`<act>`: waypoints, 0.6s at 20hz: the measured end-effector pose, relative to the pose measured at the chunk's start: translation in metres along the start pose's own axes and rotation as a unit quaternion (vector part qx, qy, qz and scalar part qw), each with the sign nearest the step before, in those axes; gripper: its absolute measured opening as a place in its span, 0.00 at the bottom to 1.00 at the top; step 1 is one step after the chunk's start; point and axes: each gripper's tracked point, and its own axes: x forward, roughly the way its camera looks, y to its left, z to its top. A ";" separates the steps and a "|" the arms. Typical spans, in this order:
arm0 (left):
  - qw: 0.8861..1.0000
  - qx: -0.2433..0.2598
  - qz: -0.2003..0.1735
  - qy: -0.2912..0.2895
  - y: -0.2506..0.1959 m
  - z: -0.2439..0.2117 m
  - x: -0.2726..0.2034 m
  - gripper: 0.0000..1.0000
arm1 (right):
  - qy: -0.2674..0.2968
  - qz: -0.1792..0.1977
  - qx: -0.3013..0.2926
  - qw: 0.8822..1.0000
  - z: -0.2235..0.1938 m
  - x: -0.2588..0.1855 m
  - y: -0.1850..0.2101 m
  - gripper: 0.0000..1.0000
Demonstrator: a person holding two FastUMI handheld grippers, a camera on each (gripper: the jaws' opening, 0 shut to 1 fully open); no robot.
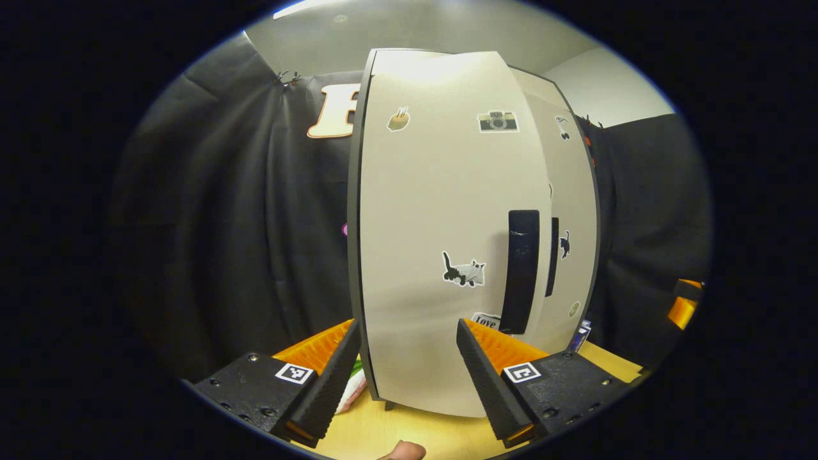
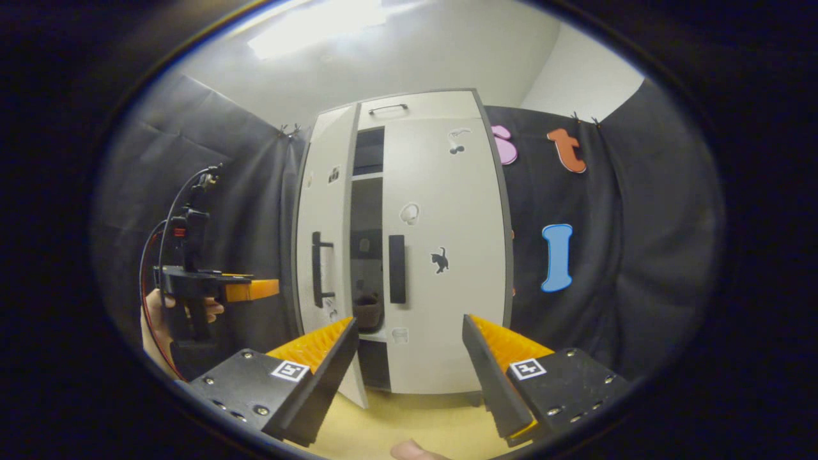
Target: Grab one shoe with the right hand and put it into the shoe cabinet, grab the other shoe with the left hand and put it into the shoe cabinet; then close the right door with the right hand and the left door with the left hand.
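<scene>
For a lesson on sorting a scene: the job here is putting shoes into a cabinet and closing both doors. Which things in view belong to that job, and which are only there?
Belongs to the job:
- shoe cabinet
- left door, ajar
- right door, closed
- shoe inside
- left hand-held gripper
- right hand-held gripper

Only there:
- cat sticker
- camera sticker
- wooden table

walls: black cloth [image 2: 639,211] draped across left and right of frame, clipped at its top edge | above: pale wall [image 2: 415,57], bright ceiling light [image 2: 313,25] upper left | bottom: light wooden tabletop [image 2: 409,415]
</scene>
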 end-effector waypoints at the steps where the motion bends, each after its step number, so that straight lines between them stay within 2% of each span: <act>1: 1.000 -0.002 0.006 -0.002 0.003 0.000 -0.005 0.93 | 0.000 0.000 0.000 1.000 0.000 -0.001 0.001 0.98; 8: 1.000 0.007 0.022 -0.012 0.001 -0.001 -0.044 0.94 | -0.010 -0.009 -0.012 1.000 0.003 -0.009 -0.001 0.98; 12: 1.000 0.011 0.014 -0.013 -0.014 -0.008 -0.060 0.92 | -0.013 -0.014 -0.010 1.000 0.002 -0.019 -0.006 0.98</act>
